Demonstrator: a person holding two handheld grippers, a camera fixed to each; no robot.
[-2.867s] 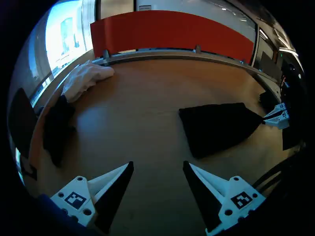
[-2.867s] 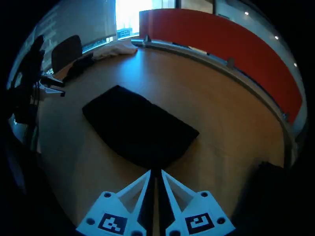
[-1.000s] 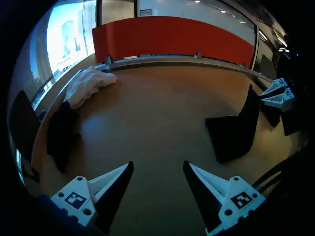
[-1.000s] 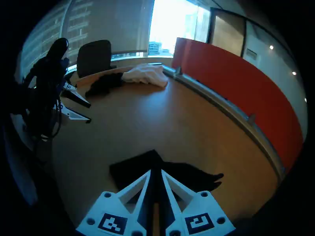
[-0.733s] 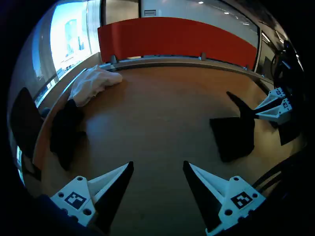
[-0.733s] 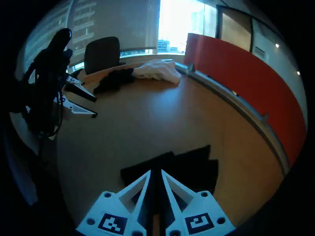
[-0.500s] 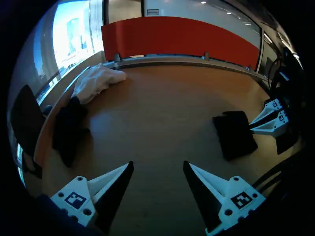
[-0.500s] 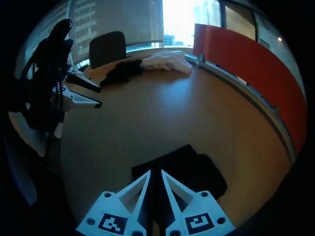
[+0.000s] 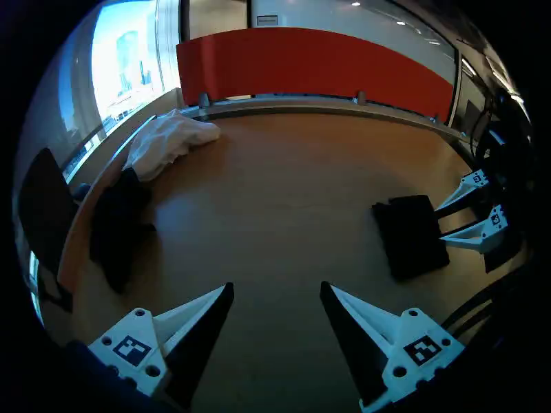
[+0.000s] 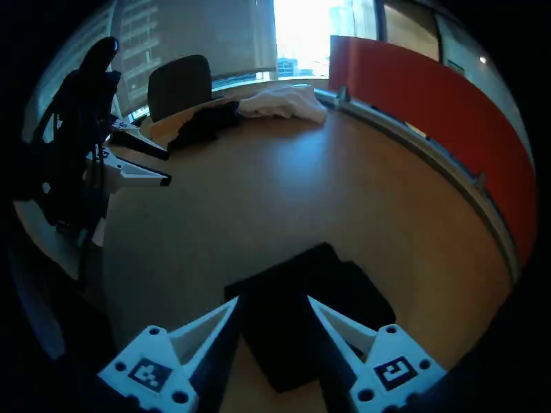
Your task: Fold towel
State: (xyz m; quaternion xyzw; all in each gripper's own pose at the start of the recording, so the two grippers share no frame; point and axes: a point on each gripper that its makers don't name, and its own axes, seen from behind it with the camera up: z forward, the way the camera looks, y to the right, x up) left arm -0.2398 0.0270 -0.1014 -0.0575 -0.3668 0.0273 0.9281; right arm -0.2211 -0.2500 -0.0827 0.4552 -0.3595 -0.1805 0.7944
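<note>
The dark towel (image 10: 310, 310) is lying folded into a compact rectangle on the table (image 9: 275, 179), at the lower centre of the right gripper view and at the middle right of the left gripper view.

The right hand-held gripper (image 10: 273, 299) is standing spread, its two fingers flanking the towel's near edge without pressing on it. Seen from the left gripper view, it is facing the rectangle's right-hand long side, so the towel's long axis is running across its fingers, not along them.

The left hand-held gripper (image 9: 275, 289) is also spread and is carrying nothing. It is pointing over bare table at the bottom of its own view, with the towel lying well off to its upper right.

The right one is therefore by far the nearer. Any further fold or squaring-up is likely falling to it, and it would be working across the short width. The left would be needing a long reach toward the right of its frame first.

A white cloth (image 9: 169, 138) and a dark heap of cloth (image 9: 117, 220) are lying at the upper left, well apart from the towel, near the red partition (image 9: 310, 62).
</note>
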